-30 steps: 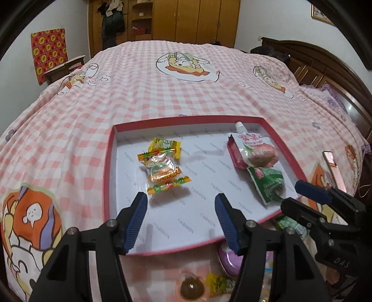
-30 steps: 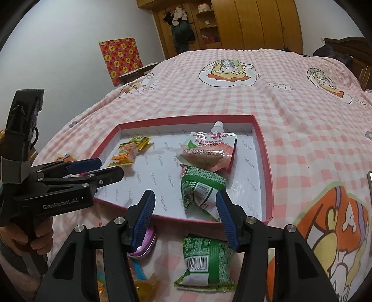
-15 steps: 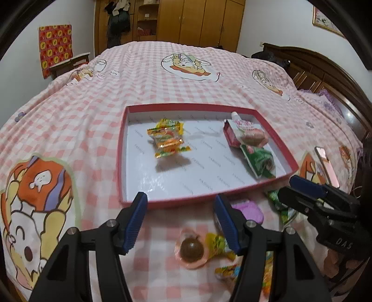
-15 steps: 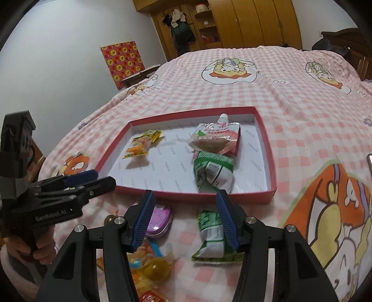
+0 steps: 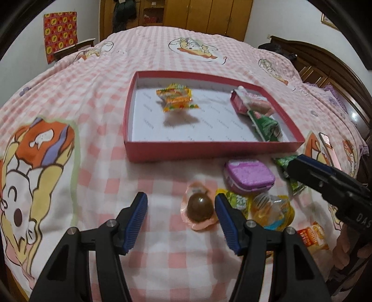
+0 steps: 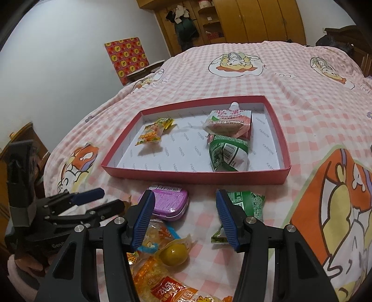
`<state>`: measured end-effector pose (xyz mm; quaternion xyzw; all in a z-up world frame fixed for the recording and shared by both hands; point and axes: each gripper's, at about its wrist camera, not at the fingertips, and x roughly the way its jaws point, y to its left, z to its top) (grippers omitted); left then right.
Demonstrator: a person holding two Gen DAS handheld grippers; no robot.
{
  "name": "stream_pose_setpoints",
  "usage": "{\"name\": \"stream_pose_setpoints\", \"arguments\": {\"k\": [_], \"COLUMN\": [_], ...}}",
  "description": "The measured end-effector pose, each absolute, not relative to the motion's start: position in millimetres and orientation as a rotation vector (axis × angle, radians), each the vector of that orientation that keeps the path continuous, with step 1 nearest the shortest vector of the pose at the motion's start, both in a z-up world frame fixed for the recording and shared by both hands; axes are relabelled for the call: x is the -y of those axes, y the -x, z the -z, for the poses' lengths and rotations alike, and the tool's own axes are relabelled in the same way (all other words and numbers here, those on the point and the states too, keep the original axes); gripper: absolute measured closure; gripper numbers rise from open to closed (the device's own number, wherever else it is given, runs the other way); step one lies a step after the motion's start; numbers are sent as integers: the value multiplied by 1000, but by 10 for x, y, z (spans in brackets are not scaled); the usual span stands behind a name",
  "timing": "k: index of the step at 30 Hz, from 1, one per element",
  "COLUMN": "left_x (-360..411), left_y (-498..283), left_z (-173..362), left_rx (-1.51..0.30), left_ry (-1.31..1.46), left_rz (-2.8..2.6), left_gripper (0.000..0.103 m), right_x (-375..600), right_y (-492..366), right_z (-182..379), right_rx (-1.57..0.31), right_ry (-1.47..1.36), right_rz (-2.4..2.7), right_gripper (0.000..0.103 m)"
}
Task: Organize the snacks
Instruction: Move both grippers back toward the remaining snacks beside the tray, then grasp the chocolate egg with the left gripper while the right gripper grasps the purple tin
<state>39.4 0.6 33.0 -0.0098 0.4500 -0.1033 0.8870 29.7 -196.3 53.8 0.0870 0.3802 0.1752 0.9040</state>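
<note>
A red-walled shallow box (image 5: 209, 149) (image 6: 195, 177) lies on the bed and holds an orange-yellow candy pack (image 5: 176, 98) (image 6: 152, 133), a pink-white spout pouch (image 5: 252, 103) (image 6: 229, 120) and a green packet (image 5: 266, 125) (image 6: 229, 152). In front of the box lie a purple tin (image 5: 248, 175) (image 6: 166, 201), a chocolate ball in a pink wrapper (image 5: 200, 209), a yellow jelly cup (image 6: 174, 253), another green packet (image 6: 246, 204) and orange packs (image 6: 167, 288). My left gripper (image 5: 181, 209) hangs open over the bedspread with nothing between its fingers, the chocolate ball by its right finger. My right gripper (image 6: 184, 216) is open and empty above the loose snacks.
The pink checked bedspread (image 5: 76, 97) with cartoon prints spreads all around. A phone (image 5: 329, 148) lies right of the box. A wooden headboard (image 5: 325, 67) stands at the right, wardrobes (image 5: 197, 16) at the far end. A hand (image 6: 25, 267) grips the left tool.
Both grippers have drawn back from the box toward the near side of the bed. The loose snacks in front of the box have come into view. Jaw openings look the same.
</note>
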Motion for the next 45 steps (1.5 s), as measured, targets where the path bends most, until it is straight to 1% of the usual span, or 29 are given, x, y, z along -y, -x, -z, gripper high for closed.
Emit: {"name": "stream_pose_setpoints", "arguments": {"k": [11, 15, 19, 22, 23, 24, 36, 41, 45], "left_x": [29, 17, 50, 66, 69, 72, -125, -172, -168], "left_y": [-398, -409, -375, -362, -356, -350, -294, -285, -286], "left_z": [-201, -193, -186, -186, -190, -193, -324, -324, -294], "left_rx": [-937, -931, -909, -899, -898, -897, -880, -865, -870], "left_ry": [9, 25, 13, 8, 8, 7, 76, 81, 77], "left_rz": [177, 173, 178, 186, 190, 194, 194, 179, 178], "left_gripper": [40, 42, 46, 58, 67, 71, 72, 72, 72], "right_x": [1875, 1870, 1849, 1829, 1824, 1816, 1686, 1562, 1429], "right_y": [-275, -277, -287, -297, -299, -301, -303, -382, -447], "right_z": [-470, -437, -410, -396, -393, -389, -399, -362, -304], "right_rx": [-806, -815, -823, -827, -828, -830, -838, -869, -871], "right_ry": [-167, -174, -170, -167, -166, -164, -140, -139, -79], "right_rz": [-374, -379, -381, -383, -382, -383, -392, -384, -344], "right_gripper": [47, 47, 47, 47, 47, 47, 47, 47, 46]}}
